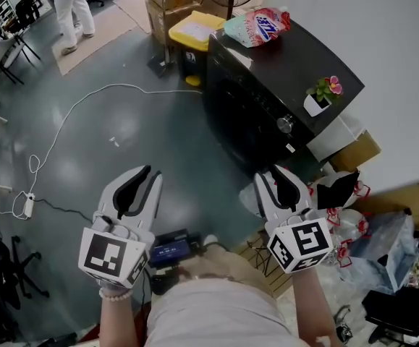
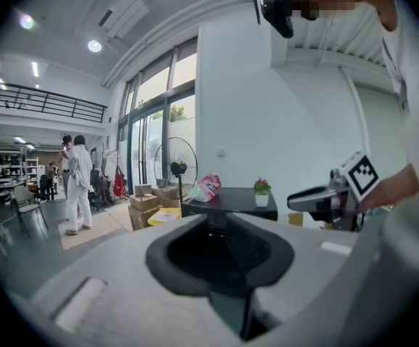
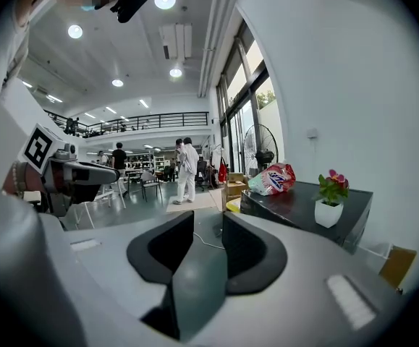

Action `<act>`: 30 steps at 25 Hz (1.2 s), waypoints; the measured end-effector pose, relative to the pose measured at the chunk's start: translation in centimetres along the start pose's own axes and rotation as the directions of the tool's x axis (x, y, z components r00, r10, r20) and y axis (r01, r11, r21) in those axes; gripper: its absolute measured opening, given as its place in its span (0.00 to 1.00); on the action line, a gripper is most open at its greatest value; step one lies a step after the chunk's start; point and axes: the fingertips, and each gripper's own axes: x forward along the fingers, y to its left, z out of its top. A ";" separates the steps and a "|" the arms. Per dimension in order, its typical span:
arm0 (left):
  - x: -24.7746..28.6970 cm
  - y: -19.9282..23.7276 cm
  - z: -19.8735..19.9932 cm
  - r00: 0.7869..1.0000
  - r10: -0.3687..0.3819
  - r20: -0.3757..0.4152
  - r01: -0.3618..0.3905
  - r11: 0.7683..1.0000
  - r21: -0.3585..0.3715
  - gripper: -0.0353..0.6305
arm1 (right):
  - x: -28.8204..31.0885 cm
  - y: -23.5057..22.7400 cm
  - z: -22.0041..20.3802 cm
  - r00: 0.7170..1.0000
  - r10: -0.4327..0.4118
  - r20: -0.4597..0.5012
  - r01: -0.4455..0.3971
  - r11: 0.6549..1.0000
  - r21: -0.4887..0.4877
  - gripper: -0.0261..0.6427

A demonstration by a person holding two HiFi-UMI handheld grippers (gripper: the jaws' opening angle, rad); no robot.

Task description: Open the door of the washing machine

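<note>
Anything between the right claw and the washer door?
Nothing visible. The right claw is open and empty, held short of the washer door, with only bare floor between them. The bags lie off to the claw's right, outside that path.

Black front-loading washing machine [image 1: 289,63], upright on the floor against the white wall. Stands ahead of both tongs and well apart from them, nearer the right tongs [image 1: 276,170] than the left tongs [image 1: 148,170]. Dark door [image 1: 239,110] shut flush in the front face, outline faint, facing the open floor beyond the left tongs.
</note>
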 end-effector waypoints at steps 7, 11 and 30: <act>-0.4 -0.8 -0.3 0.999 0.030 0.012 -0.030 1.000 0.005 0.15 | -0.4 -0.6 -0.4 1.000 0.014 0.019 -0.014 1.000 -0.008 0.20; -0.3 -0.9 -0.9 0.999 0.037 -0.004 -0.037 0.999 0.022 0.15 | -0.4 -0.4 -0.8 1.000 0.025 0.014 -0.025 1.000 -0.012 0.20; 6.5 3.4 -0.6 0.998 -0.064 0.001 0.064 0.997 0.031 0.15 | 5.5 -3.0 0.7 0.999 -0.052 0.011 0.053 0.998 -0.038 0.20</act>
